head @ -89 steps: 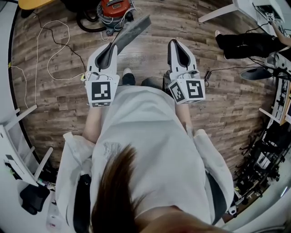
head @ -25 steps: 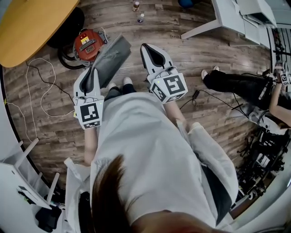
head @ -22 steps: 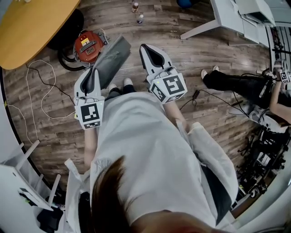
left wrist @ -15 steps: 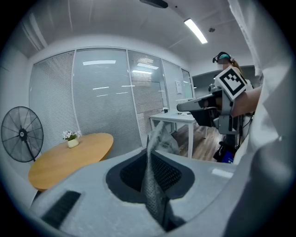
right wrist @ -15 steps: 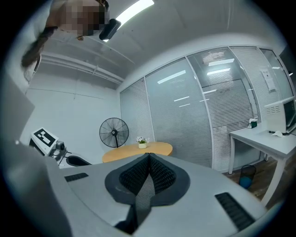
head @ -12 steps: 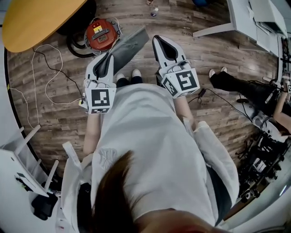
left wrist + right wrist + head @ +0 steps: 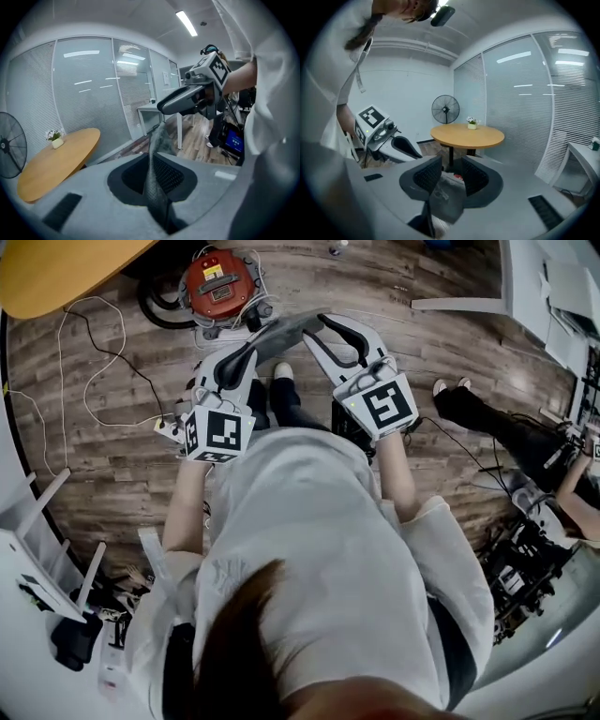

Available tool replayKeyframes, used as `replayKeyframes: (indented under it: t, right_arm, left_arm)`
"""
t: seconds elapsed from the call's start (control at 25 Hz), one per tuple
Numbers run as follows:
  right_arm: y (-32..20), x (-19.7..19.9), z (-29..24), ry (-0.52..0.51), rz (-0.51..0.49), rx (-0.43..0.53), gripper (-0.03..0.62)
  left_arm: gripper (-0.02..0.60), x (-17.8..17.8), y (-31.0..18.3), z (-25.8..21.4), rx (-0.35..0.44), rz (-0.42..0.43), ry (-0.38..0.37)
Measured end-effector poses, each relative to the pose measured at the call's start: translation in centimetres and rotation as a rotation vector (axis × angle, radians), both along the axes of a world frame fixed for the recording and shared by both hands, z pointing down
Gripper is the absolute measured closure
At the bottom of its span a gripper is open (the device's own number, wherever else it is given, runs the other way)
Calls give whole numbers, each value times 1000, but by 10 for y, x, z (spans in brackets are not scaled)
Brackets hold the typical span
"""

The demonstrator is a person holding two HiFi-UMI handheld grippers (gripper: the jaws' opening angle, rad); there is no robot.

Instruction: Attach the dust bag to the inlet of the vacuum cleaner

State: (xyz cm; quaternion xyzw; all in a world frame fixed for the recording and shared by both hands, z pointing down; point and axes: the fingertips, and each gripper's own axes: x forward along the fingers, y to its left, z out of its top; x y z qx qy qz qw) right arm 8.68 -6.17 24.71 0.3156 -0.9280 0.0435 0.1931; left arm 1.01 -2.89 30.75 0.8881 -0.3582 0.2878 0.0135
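Observation:
The red vacuum cleaner [image 7: 220, 282] stands on the wood floor at the top of the head view, just beyond both grippers. My left gripper [image 7: 246, 354] is shut on the grey dust bag [image 7: 281, 329], which reaches right from its jaws. In the left gripper view the bag [image 7: 154, 187] runs edge-on between the pads. My right gripper [image 7: 330, 329] is at the bag's far end with its jaws opening. The bag [image 7: 445, 197] lies between them, and the pads stand apart from it. The left gripper [image 7: 386, 140] shows at that view's left.
A round wooden table [image 7: 56, 268] stands at the upper left, with a fan [image 7: 445, 108] behind it. A white cable [image 7: 84, 334] loops over the floor on the left. A white desk [image 7: 553, 287] and another person's legs [image 7: 497, 427] are at the right.
Both grippers have sunk toward the vacuum cleaner. The right gripper has swung left onto the bag's far end and its jaws have parted. The left gripper still grips the bag.

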Motion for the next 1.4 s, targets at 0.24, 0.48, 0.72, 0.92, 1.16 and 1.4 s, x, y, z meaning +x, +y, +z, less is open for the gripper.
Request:
replayKeyframes:
  t: [0.24,0.48,0.72,0.92,1.16,1.4]
  right_arm:
    - [26,-24,78,283,-282,-103,428]
    - [40,-37,142,404,-400,-149,482]
    - [51,-32,207,539,-512,-239,441]
    - [67,-36,248,589,-583,-259,428]
    - [70,-37,299,678,-575,-212,477]
    - [68,-36,340,739,-647,-131,553]
  left_arm:
    - [540,-1,10,55,-42,92,-77]
    - [540,0,20,109,-65,181,-102]
    - [540,13,36,161,-91,285,-131]
    - [540,20,41,188,-100,336,-106]
    - [540,27,46,224,-118,408,-83]
    - [535,25,41,266,-144,348,-115]
